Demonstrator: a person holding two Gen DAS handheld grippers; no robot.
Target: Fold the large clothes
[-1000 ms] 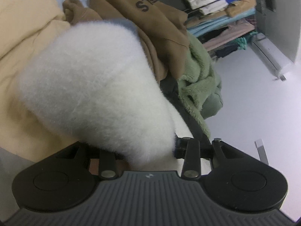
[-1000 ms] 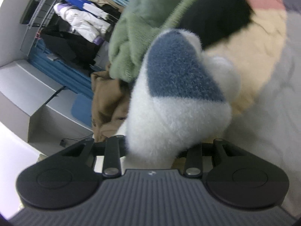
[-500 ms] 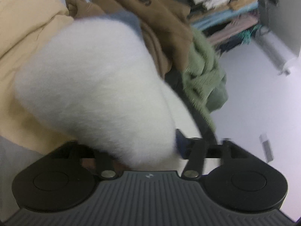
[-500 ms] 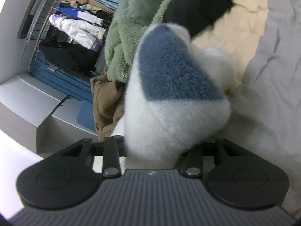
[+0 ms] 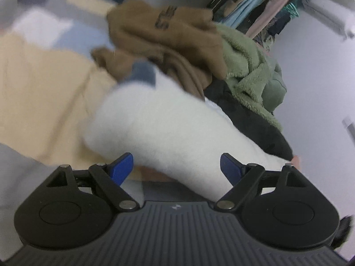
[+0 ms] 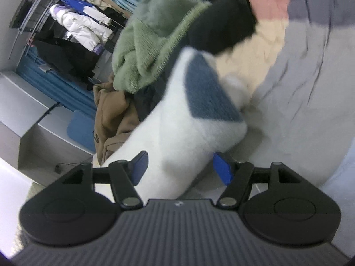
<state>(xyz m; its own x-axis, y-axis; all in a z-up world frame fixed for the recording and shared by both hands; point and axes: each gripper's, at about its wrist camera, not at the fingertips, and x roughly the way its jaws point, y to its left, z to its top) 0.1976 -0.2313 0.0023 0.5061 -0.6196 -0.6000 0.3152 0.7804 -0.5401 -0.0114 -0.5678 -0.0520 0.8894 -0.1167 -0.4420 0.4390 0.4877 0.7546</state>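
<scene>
My left tool (image 5: 177,166) stands wide, its blue fingers (image 5: 121,168) spread apart, and the white fluffy garment (image 5: 159,130) lies in the gap between them in the lower middle of the left wrist view, no longer pinched. A blue-grey patch (image 5: 143,73) of that same garment shows at its far end, near the centre of the frame. My right tool (image 6: 180,170) is also wide; the garment (image 6: 177,137) runs between its fingers and leans against the left one, with the blue-grey patch (image 6: 208,97) on its upper face at centre frame. In the left view a brown sweatshirt (image 5: 168,35) with dark lettering sits above the garment in the upper middle, a green fleece (image 5: 248,66) is heaped to its right, and a black garment (image 5: 250,122) lies below the fleece. A cream blanket (image 5: 42,97) fills the left side. In the right view a grey bedsheet (image 6: 299,88) covers the right side, and a clothes rack (image 6: 73,22) with hanging jackets occupies the upper left. Much of both views is blurred.
</scene>
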